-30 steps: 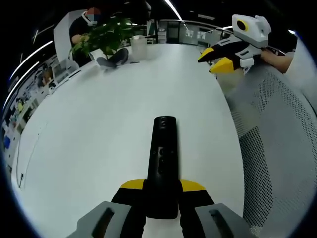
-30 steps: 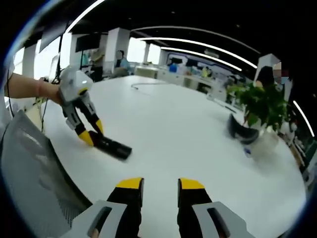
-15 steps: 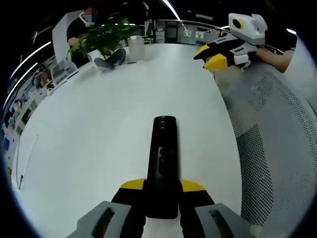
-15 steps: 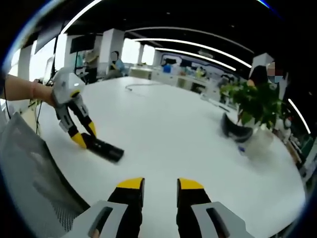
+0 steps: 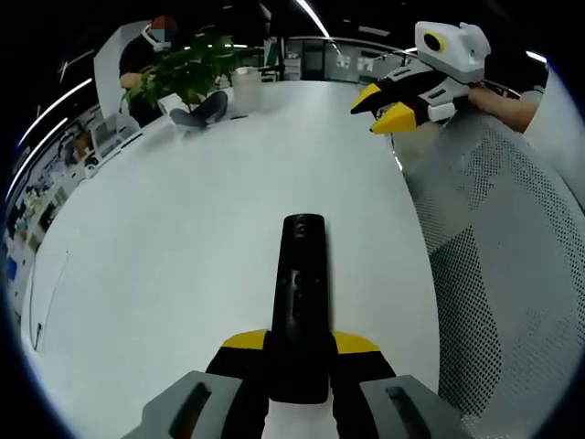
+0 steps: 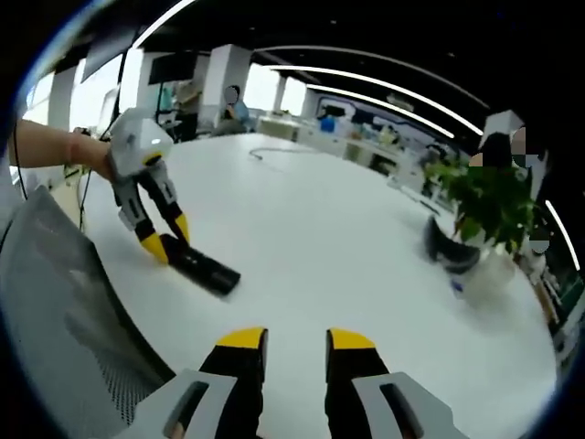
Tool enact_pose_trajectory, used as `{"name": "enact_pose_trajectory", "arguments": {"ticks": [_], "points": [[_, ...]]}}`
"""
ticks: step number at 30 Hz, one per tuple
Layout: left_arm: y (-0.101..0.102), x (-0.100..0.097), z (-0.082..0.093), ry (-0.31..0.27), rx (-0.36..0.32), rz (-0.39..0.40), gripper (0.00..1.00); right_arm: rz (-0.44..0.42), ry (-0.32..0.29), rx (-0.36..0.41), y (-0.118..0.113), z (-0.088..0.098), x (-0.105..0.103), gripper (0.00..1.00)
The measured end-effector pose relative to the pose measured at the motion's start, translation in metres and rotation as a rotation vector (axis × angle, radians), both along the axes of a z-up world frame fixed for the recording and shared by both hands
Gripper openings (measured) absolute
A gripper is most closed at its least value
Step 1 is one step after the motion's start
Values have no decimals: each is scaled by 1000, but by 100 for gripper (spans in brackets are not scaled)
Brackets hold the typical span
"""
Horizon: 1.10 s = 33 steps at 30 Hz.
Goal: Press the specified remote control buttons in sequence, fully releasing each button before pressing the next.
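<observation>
The left gripper (image 5: 299, 352) clamped the near end of the rigid, light, probably smooth remote (image 5: 299, 302). The right gripper (image 6: 297, 343) hovered narrowly parted, empty.

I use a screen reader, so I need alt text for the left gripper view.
The left gripper clamps a black remote lying on a white table. The right gripper hangs above the table's far edge, beside a mesh chair, with a potted plant beyond.

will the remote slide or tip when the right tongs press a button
Probably stays put: the left tongs clamp the remote at its near end. It looks stiff and lies flat on the table, so tipping seems unlikely. The far end might pivot slightly on the smooth top.
</observation>
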<state>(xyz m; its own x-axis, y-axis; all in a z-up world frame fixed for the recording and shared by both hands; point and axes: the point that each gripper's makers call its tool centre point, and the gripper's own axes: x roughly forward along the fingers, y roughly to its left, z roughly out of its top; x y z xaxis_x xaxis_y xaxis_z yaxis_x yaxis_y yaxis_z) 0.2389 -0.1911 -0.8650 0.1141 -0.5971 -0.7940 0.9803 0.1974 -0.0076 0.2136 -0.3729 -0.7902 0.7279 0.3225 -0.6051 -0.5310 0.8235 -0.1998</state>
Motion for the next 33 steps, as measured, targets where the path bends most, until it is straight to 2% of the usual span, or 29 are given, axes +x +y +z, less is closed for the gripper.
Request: {"name": "enact_pose_trajectory", "arguments": {"ticks": [6, 12, 13, 17, 21, 27, 33], "points": [[0, -2, 0, 1, -10, -14, 24, 36, 33, -32, 4, -7, -3, 21], [0, -8, 1, -4, -56, -41, 24, 61, 54, -41, 8, -11, -6, 20], [1, -11, 1, 8, -55, -35, 24, 65, 58, -45, 8, -12, -6, 20], [0, -12, 1, -5, -50, -49, 24, 79, 72, -60, 10, -15, -8, 19], [0, -15, 1, -7, -34, -88, 24, 76, 73, -58, 9, -15, -8, 19], [11, -16, 0, -4, 7, -64, 24, 73, 73, -64, 8, -15, -8, 19], [9, -26, -1, 0, -1, -148, 24, 66, 70, -56, 7, -14, -7, 18]]}}
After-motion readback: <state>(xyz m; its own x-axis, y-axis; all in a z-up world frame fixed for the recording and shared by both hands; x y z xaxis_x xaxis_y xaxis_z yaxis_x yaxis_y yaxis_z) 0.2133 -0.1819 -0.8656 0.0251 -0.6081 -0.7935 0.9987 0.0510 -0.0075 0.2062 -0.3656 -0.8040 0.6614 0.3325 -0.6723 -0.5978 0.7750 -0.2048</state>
